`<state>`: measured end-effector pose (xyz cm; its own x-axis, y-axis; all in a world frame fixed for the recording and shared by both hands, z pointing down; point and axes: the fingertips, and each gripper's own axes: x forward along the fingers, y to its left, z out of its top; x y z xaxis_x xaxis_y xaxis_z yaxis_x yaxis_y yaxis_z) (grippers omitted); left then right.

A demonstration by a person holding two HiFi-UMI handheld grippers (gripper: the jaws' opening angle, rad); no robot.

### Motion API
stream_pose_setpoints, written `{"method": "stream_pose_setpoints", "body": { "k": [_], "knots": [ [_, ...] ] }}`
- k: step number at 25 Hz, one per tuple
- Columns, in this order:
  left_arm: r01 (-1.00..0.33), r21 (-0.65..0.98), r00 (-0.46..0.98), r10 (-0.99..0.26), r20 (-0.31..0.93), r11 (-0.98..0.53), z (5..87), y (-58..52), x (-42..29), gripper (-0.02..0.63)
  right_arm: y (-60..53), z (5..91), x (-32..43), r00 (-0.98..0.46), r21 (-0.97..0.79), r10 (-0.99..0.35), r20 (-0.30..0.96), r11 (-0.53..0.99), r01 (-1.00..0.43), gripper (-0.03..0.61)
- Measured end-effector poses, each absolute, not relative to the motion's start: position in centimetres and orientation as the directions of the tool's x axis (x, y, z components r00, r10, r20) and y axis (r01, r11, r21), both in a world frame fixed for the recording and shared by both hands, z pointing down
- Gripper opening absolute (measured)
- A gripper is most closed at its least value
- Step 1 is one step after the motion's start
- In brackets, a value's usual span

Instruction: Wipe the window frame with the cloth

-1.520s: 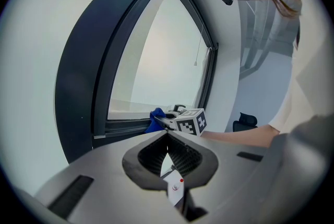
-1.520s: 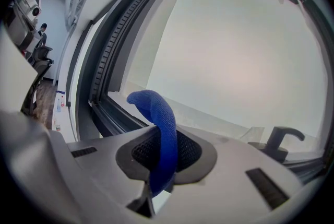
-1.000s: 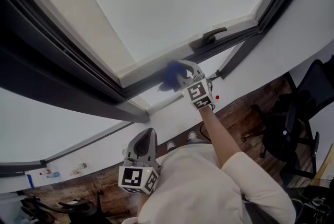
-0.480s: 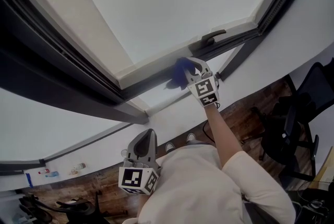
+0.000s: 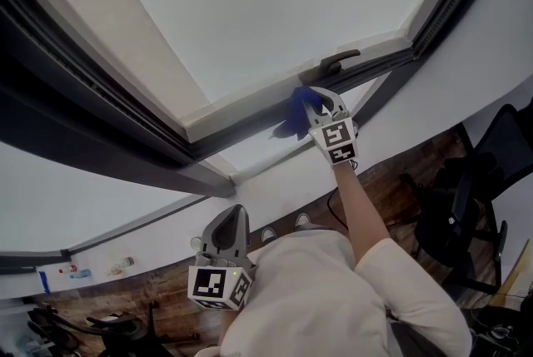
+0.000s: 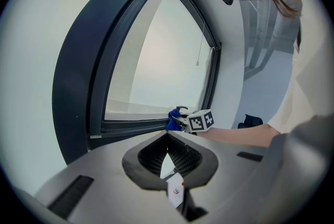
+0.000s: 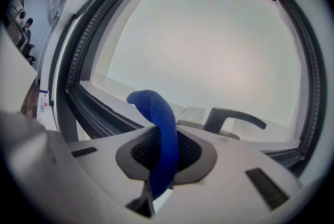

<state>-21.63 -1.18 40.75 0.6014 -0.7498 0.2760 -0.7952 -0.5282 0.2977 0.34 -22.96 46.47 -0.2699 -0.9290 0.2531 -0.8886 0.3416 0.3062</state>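
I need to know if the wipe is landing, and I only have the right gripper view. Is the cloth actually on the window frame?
Observer: Yes, as far as the head view shows. The cloth lies against the dark lower window frame, just ahead of the right gripper.
Operator: Where is the left gripper? I can't see it at all.
Observer: The left gripper is held low, close to the person's shirt, well back from the frame.
Operator: Is it carrying anything?
Observer: No. The left gripper view shows its jaws together with nothing between them.
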Motion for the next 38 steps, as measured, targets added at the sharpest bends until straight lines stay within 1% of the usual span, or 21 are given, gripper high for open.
{"method": "stream_pose_setpoints", "body": {
  "k": [9,14,19,22,27,32,35,38],
  "knots": [
    [-0.807,0.292,0.585,-0.761,0.279,-0.513,40.5,-1.0,-20.9,0.008,-23.7,46.3,5.2,-0.199,0.280,-0.948,0.249,0.267,-0.922,0.044],
    [-0.813,0.296,0.575,-0.770,0.276,-0.501,40.2,-0.3,-21.3,0.008,-23.6,46.1,5.3,-0.181,0.255,-0.951,0.251,0.246,-0.935,0.044],
    [-0.819,0.302,0.564,-0.780,0.271,-0.488,40.1,0.7,-22.5,0.008,-22.8,45.9,4.7,-0.121,0.235,-0.954,0.276,0.189,-0.953,0.044],
    [-0.825,0.304,0.555,-0.785,0.276,-0.477,40.2,1.3,-23.8,0.008,-20.9,45.7,1.0,-0.186,0.152,-0.951,0.246,0.227,-0.962,0.044],
    [-0.834,0.297,0.541,-0.794,0.276,-0.465,40.0,2.3,-26.7,0.008,-17.6,45.6,-10.4,-0.391,0.088,-0.893,0.225,0.418,-0.904,0.044],
    [-0.854,0.287,0.507,-0.817,0.274,-0.434,40.1,3.7,-30.3,0.008,-15.6,45.4,-20.8,-0.563,0.103,-0.799,0.212,0.591,-0.800,0.044],
    [-0.873,0.285,0.470,-0.840,0.273,-0.396,40.2,4.3,-32.7,0.009,-15.7,44.8,-25.0,-0.619,0.117,-0.762,0.189,0.643,-0.757,0.044],
    [-0.899,0.279,0.413,-0.867,0.280,-0.339,40.2,5.1,-35.3,0.008,-16.0,45.6,-28.1,-0.650,0.141,-0.730,0.212,0.681,-0.719,0.044]
  ]
}}
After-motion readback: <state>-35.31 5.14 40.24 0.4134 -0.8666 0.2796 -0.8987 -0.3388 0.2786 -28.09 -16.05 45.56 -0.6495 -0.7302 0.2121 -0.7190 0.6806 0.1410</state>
